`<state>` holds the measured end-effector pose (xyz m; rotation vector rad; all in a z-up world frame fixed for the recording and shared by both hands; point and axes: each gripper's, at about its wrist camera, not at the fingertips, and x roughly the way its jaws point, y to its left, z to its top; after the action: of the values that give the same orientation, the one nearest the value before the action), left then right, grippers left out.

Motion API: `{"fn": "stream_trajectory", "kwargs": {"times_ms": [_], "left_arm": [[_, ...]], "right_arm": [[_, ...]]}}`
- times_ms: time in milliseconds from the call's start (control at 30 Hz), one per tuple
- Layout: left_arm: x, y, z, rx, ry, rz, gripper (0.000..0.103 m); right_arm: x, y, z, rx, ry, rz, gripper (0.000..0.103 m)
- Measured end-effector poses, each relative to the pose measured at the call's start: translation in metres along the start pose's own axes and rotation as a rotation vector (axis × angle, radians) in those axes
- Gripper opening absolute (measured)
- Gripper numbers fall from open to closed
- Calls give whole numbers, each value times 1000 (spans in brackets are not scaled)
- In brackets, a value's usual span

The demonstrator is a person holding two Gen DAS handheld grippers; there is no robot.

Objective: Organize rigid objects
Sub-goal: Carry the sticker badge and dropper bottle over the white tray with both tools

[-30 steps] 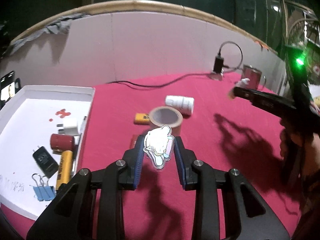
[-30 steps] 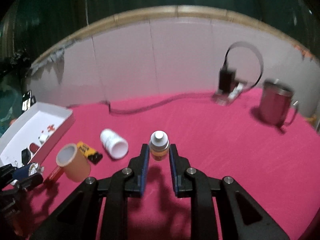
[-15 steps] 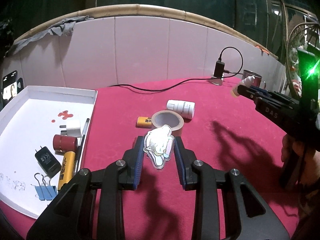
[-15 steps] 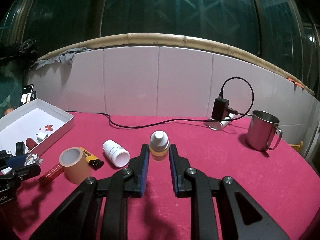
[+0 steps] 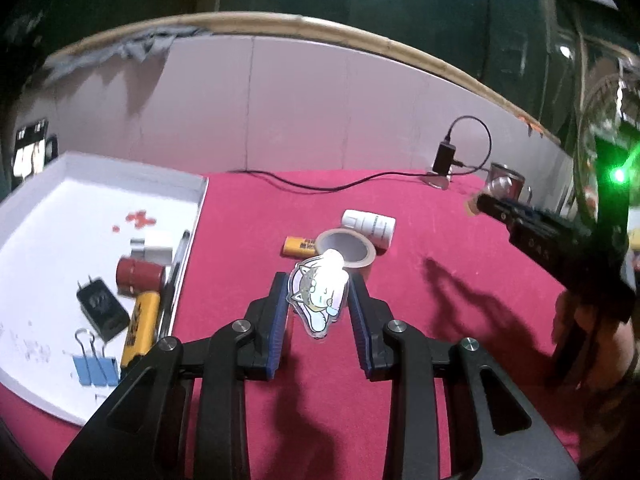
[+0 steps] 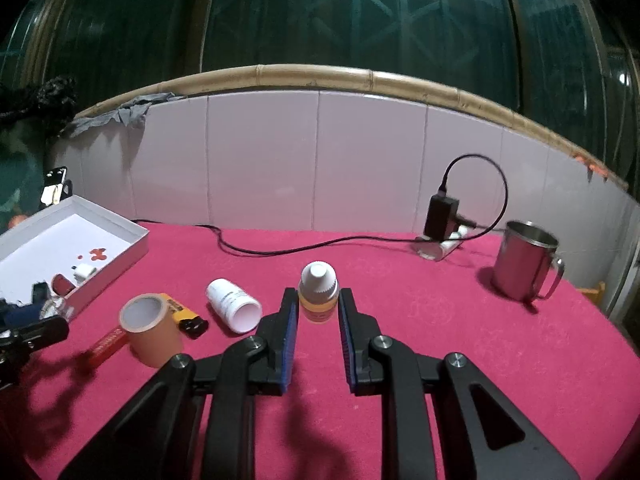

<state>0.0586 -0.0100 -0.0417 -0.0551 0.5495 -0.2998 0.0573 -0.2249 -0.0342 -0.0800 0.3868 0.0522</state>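
Observation:
My left gripper point(image 5: 318, 282) is shut on a flat cartoon figure charm point(image 5: 318, 304), held above the red tablecloth just short of a tape roll point(image 5: 346, 246). My right gripper point(image 6: 318, 298) is shut on a small dropper bottle point(image 6: 318, 280) with a white cap and orange label, lifted off the table. In the left wrist view the right gripper point(image 5: 480, 205) reaches in from the right, level with the far objects. The left gripper's tips point(image 6: 36, 332) show at the left edge of the right wrist view. A white tray point(image 5: 100, 184) lies on the left.
The tray holds a red cylinder point(image 5: 140, 280), black charger point(image 5: 102, 312), yellow tube point(image 5: 140, 328), blue binder clips point(image 5: 96, 368) and a pen point(image 5: 176, 280). On the cloth lie a white pill bottle point(image 6: 234, 306), yellow lighter point(image 6: 182, 314) and red stick point(image 6: 106, 344). A steel mug point(image 6: 524, 264) and plugged charger point(image 6: 442, 220) stand far right.
Both views have tilted slightly as the hands rolled. Each gripper keeps the same hold on its object, and nothing on the table has moved.

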Motion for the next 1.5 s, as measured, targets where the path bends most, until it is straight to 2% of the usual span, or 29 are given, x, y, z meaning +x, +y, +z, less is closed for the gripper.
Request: {"fn": "stream_trajectory", "kwargs": {"times_ms": [133, 500, 900, 1167, 1500], "left_arm": [[-12, 10, 7, -48, -18, -10, 29], [-32, 14, 14, -38, -61, -9, 29], [-58, 58, 26, -108, -126, 85, 29], [-74, 78, 26, -146, -157, 105, 29], [-93, 109, 32, -177, -187, 154, 29]], "right_arm": [[-9, 8, 2, 3, -11, 29, 19], [-21, 32, 12, -25, -24, 96, 19], [-23, 53, 26, -62, -18, 151, 19], [-32, 89, 44, -158, -59, 203, 19], [-28, 134, 63, -234, -35, 310, 19]]}}
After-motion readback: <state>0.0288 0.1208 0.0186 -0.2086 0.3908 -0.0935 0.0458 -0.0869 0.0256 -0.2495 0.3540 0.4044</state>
